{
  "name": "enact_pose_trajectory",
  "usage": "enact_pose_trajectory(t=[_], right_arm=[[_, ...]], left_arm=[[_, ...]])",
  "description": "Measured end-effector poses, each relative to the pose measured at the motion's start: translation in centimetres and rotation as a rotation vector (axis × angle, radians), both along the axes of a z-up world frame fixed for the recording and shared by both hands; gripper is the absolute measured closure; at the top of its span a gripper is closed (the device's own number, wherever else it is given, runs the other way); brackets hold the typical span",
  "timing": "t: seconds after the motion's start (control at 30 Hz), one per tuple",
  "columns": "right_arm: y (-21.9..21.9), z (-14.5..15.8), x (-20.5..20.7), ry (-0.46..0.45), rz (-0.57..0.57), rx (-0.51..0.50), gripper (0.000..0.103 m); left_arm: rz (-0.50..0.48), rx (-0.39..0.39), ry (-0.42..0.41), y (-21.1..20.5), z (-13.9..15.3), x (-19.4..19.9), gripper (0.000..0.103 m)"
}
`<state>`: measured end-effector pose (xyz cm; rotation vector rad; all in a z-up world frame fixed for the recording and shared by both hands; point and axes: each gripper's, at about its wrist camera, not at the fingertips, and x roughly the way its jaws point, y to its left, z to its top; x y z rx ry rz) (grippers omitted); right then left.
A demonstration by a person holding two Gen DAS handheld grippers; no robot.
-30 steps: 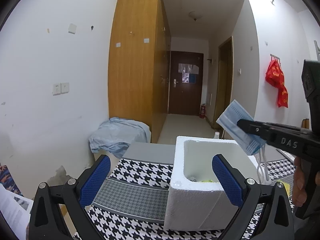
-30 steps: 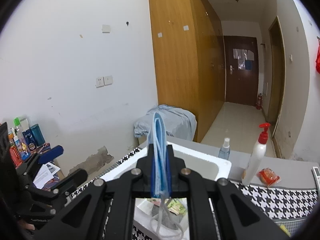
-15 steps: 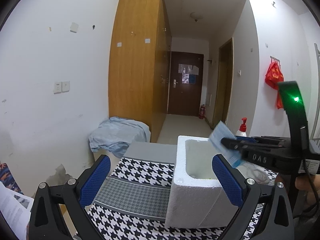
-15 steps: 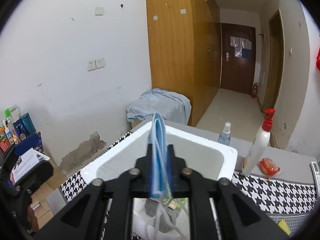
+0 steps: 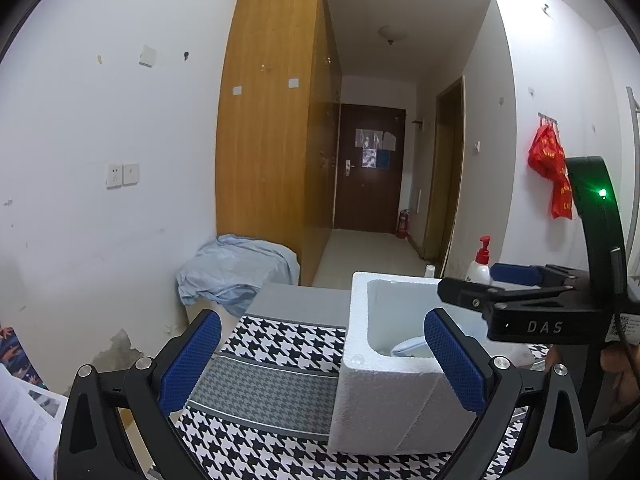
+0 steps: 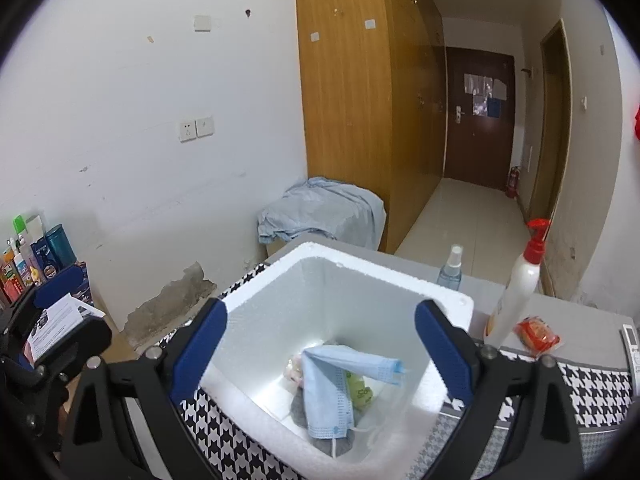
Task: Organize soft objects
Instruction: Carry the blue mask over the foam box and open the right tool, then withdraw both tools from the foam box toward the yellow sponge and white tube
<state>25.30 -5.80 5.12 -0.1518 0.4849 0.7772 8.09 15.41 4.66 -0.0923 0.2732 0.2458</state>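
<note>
We are opening the right tongs (image 6: 320,354) over the foam box (image 6: 400,280); nothing sits between them. The face mask (image 6: 328,392) is lying inside, light and limp, best pinched at its folded edge. Left tongs (image 5: 316,364) are standing released.

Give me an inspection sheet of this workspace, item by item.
Surface: houndstooth cloth over the table, grey strip along the far edge.
Job's things: blue face mask lies inside the white foam box, on other soft items.
Clutter: white pump bottle, small spray bottle, red packet, remote beside the box.
Grippers: right hand-held gripper over the box, jaws opening, nothing between them; left hand-held gripper open, empty, near the box.
Cables: black lead on the right gripper body.
Surroundings: wooden wardrobe, crumpled blue sheet, dark door, red bag on a wall hook.
</note>
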Motion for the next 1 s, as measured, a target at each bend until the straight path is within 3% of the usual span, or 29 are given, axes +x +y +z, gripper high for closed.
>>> enact_pose_trajectory(t=[0.43,0.8,1.0], right_arm=[[-3.4,1.5,-1.8,-0.033,-0.035,0.081,0.004],[-9.2,2.6,-4.0,-0.072,-0.051,0.138,0.003],[-12.0,2.5,-5.0,-0.088,-0.033,0.152,0.001]], left_arm=[[-0.041,0.059,-0.01,-2.2,1.4,-0.4,0.001],[-0.043,0.065,-0.046,-6.0,2.3,-0.9,0.001],[-0.039,0.037,-0.014,-7.9,1.7,-0.7,0.001]])
